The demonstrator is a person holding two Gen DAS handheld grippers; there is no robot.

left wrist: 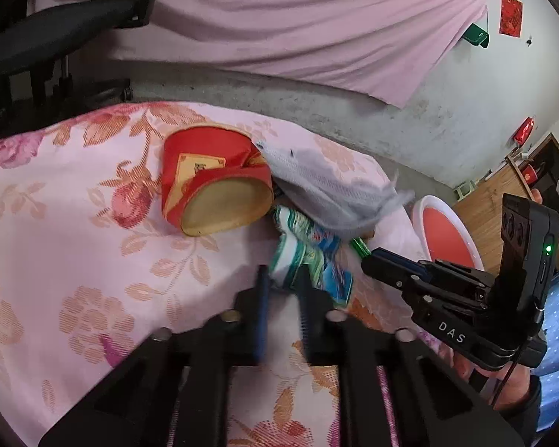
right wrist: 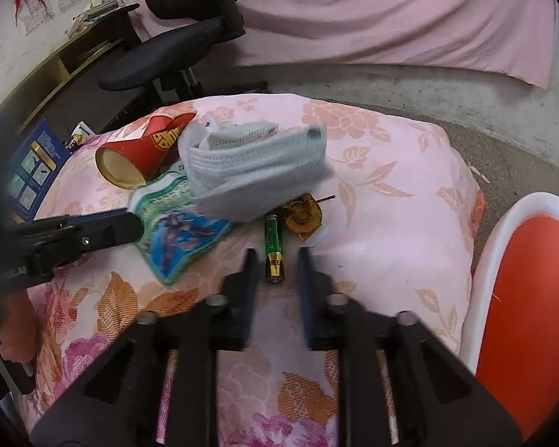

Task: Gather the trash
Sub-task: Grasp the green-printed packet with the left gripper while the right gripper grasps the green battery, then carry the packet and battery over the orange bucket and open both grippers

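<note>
Right gripper (right wrist: 275, 260) fingers open, straddling battery (right wrist: 274, 247): drop lower, close across its middle; left gripper (left wrist: 284, 279) open at wrapper (left wrist: 309, 257).

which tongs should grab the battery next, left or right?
Right. The right tongs are open with the green battery lying lengthwise between their tips. The left tongs are open over the colourful wrapper instead.

Left gripper (left wrist: 283, 279) jaws apparently straddle wrapper (left wrist: 309, 257).
</note>
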